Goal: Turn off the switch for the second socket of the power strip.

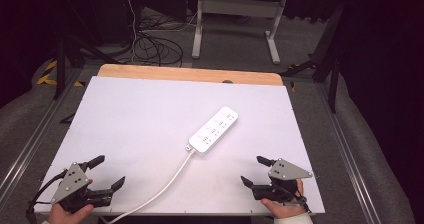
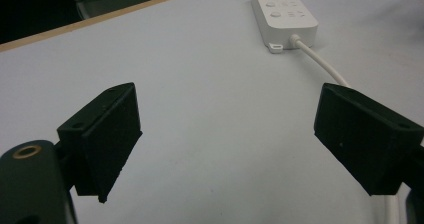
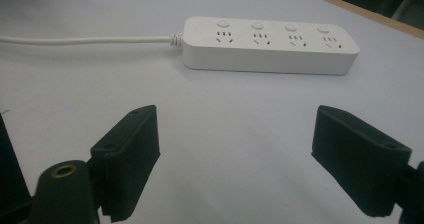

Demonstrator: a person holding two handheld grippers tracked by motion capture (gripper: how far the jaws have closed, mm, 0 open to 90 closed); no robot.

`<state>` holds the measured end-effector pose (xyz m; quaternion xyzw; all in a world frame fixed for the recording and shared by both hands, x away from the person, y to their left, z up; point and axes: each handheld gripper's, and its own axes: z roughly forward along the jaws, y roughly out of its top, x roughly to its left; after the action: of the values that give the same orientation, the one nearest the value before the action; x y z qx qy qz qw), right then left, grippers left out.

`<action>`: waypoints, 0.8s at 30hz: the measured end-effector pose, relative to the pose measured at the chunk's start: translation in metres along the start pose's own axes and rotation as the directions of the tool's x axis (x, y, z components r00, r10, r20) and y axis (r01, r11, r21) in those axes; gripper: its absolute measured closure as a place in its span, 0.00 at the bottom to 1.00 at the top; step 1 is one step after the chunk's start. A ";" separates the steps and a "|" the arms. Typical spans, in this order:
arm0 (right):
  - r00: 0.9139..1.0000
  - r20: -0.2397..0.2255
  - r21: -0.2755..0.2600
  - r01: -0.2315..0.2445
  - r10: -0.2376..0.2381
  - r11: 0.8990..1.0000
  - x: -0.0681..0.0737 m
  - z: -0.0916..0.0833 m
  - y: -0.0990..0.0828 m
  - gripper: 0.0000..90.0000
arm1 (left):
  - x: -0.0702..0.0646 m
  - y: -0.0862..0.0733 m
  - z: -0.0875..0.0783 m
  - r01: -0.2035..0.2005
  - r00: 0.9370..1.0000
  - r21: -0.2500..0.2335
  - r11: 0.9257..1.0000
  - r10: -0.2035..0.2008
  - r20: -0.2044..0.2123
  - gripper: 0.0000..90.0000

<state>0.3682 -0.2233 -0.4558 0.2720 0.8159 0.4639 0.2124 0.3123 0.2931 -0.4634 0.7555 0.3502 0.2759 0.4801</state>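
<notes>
Plainly unbranded white power strip [image 1: 213, 131], left gripper [image 1: 110, 173] and right gripper [image 1: 252, 171] both released.

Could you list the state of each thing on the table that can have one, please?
Power strip: lying flat, sockets up, nothing plugged in.
Cord: attached to the strip, trailing off the table's near edge.
Left tool: open, holding nothing.
Right tool: open, holding nothing.
</notes>
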 end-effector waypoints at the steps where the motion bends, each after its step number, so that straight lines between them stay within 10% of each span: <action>1: 1.000 0.001 0.002 0.005 -0.005 1.000 0.000 0.000 0.000 0.22 | 0.000 0.000 0.000 0.000 1.000 0.000 1.000 0.000 0.002 0.14; 24: 1.000 0.000 -0.009 0.017 -0.017 1.000 0.001 -0.001 0.004 0.23 | -0.002 0.002 -0.004 -0.025 1.000 -0.007 1.000 0.025 -0.017 0.14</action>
<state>0.3677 -0.2211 -0.4518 0.2641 0.8160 0.4659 0.2176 0.3084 0.2928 -0.4606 0.7557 0.3438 0.2892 0.4764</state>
